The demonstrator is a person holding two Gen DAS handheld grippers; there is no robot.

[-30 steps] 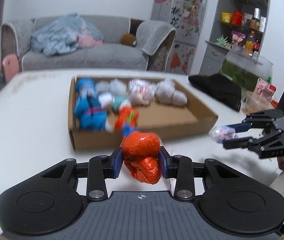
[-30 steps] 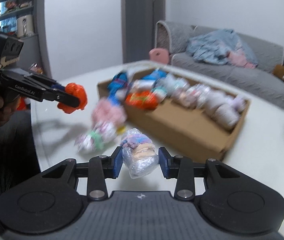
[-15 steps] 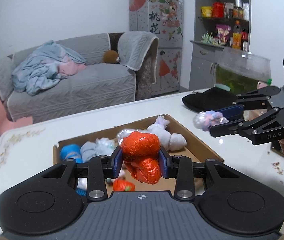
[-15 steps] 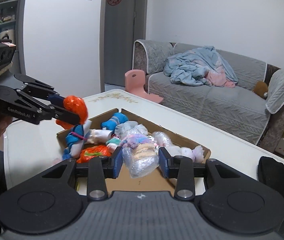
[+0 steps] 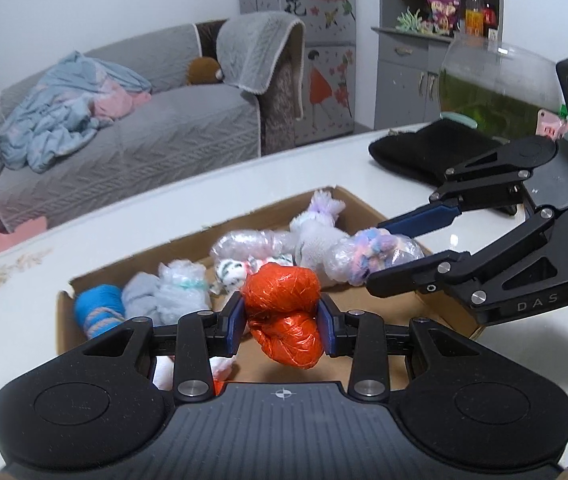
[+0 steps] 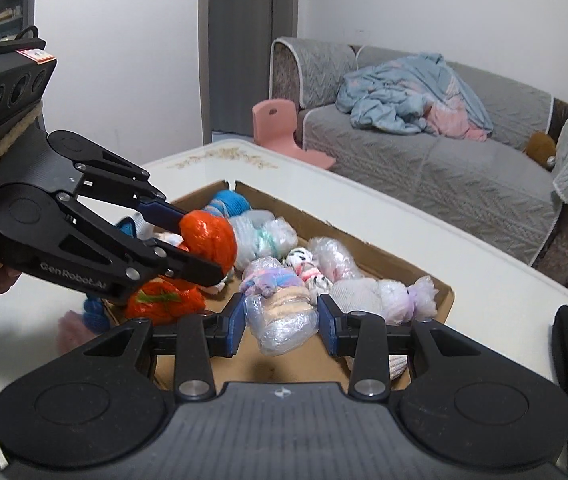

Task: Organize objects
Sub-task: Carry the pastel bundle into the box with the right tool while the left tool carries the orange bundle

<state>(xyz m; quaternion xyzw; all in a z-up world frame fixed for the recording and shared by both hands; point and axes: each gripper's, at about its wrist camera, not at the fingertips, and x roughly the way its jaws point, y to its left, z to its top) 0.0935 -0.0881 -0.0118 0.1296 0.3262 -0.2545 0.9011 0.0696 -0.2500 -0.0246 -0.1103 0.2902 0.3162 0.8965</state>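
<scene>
My left gripper [image 5: 281,322] is shut on an orange plastic-wrapped bundle [image 5: 282,320], held above the shallow cardboard box [image 5: 66,326]. From the right wrist view the same gripper [image 6: 204,246] and orange bundle [image 6: 208,238] hang over the box's left end. My right gripper [image 6: 282,320] is shut on a clear-wrapped pastel bundle [image 6: 280,312]; in the left wrist view it [image 5: 379,254] reaches in from the right with that pastel bundle [image 5: 371,254] over the box. Several wrapped bundles lie inside the box [image 6: 441,292], among them a blue one [image 5: 98,310] and an orange one [image 6: 164,300].
The box sits on a white table [image 5: 244,184]. A black cloth [image 5: 423,152] and a glass fish bowl [image 5: 495,88] stand at the table's far right. A grey sofa [image 6: 443,168] with a blue blanket and a pink chair [image 6: 280,128] are beyond the table.
Both grippers have swung in over the box, each still holding its bundle. The box has gone from ahead of the left gripper to directly below both.
</scene>
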